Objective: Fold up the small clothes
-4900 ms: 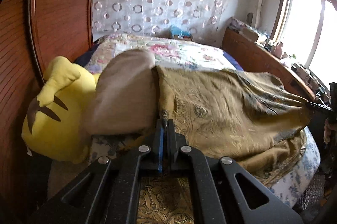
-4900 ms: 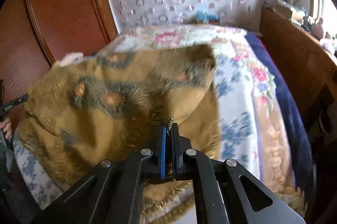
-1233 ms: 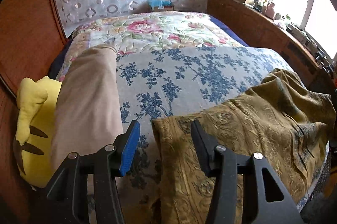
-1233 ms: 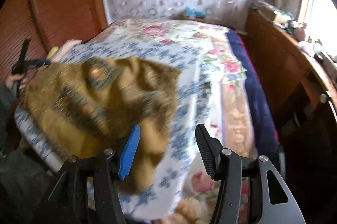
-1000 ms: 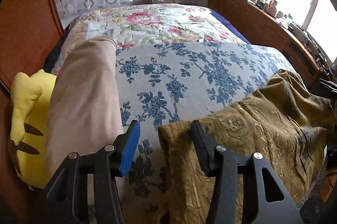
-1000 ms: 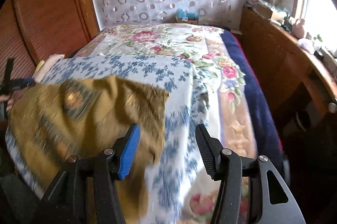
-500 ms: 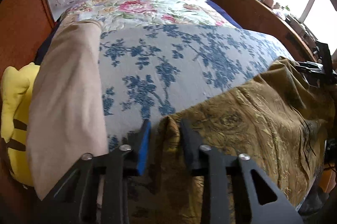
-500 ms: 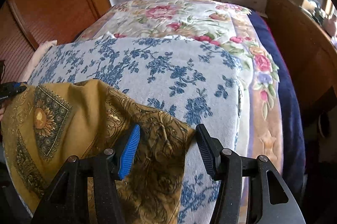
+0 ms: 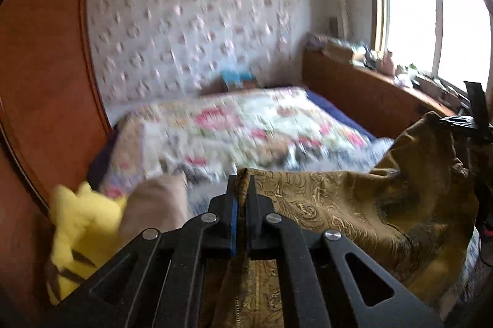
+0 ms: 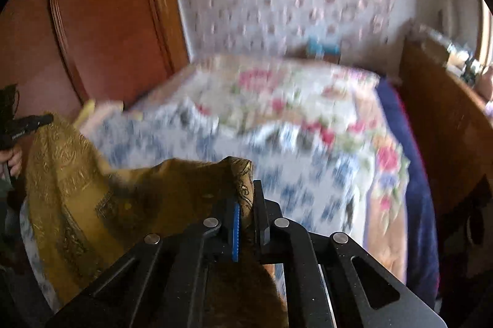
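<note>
The wide bed with its floral quilt and blue-flowered white cover fills the room, and the mustard-gold brocade cloth with scroll pattern hangs above its near edge, stretched between both grippers. The left gripper and right gripper, jaws having just closed, each pinch a cloth corner. A yellow plush toy lies beside the bed's near left corner.

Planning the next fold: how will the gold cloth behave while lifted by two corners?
Likely floppy: the gold cloth sags between the left gripper and right gripper. Probably light, since a pinched edge carries it. Its woven pattern suggests it won't slip easily.
</note>
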`<act>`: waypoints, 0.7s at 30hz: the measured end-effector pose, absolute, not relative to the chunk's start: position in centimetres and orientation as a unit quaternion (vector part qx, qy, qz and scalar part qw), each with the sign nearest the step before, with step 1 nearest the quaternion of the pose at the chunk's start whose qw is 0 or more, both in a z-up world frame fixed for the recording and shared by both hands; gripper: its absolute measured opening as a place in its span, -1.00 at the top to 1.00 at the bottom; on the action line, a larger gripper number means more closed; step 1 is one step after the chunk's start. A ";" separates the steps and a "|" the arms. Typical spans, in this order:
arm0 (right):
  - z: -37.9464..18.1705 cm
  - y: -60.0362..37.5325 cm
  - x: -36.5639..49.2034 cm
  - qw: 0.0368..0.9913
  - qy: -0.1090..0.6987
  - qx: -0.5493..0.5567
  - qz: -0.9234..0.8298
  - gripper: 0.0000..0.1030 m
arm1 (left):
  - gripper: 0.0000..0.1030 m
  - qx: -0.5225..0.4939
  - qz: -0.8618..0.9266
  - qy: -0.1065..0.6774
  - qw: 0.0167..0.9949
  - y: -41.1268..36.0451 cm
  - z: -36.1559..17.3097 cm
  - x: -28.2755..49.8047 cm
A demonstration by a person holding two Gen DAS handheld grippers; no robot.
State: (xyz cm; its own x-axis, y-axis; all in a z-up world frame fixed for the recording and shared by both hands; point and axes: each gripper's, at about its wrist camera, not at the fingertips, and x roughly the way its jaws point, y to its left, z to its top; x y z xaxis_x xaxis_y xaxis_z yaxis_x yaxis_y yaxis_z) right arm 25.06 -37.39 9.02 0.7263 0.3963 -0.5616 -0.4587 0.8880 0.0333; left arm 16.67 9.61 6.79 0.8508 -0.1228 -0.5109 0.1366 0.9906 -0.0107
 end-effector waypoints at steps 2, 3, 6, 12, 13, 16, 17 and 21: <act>10.2 -37.6 25.3 0.937 0.267 -0.042 0.221 0.88 | 0.92 0.000 -0.054 0.262 0.963 10.5 6.8 17.7; 10.1 -37.5 25.8 0.940 0.266 -0.039 0.212 0.88 | 0.92 -0.005 -0.048 0.267 0.962 10.9 6.2 18.4; 8.1 -36.5 27.8 0.944 0.278 -0.060 0.167 0.88 | 0.92 -0.020 -0.038 0.323 0.945 12.1 2.7 20.5; 1.1 -34.0 32.0 0.905 0.389 -0.109 0.135 0.80 | 0.92 -0.019 -0.053 0.408 0.911 12.2 -2.5 19.6; 0.6 -33.9 32.3 0.903 0.395 -0.115 0.125 0.69 | 0.92 -0.020 -0.056 0.417 0.907 12.2 -3.0 19.3; -0.1 -34.3 33.2 0.898 0.412 -0.106 0.113 0.22 | 0.92 -0.014 -0.059 0.421 0.905 11.8 -3.2 18.9; 0.1 -34.4 33.4 0.898 0.412 -0.104 0.112 0.19 | 0.92 -0.013 -0.062 0.421 0.905 11.6 -3.1 18.7; 1.0 -34.2 33.1 0.902 0.404 -0.104 0.112 0.19 | 0.92 -0.009 -0.086 0.420 0.903 10.4 -2.5 17.8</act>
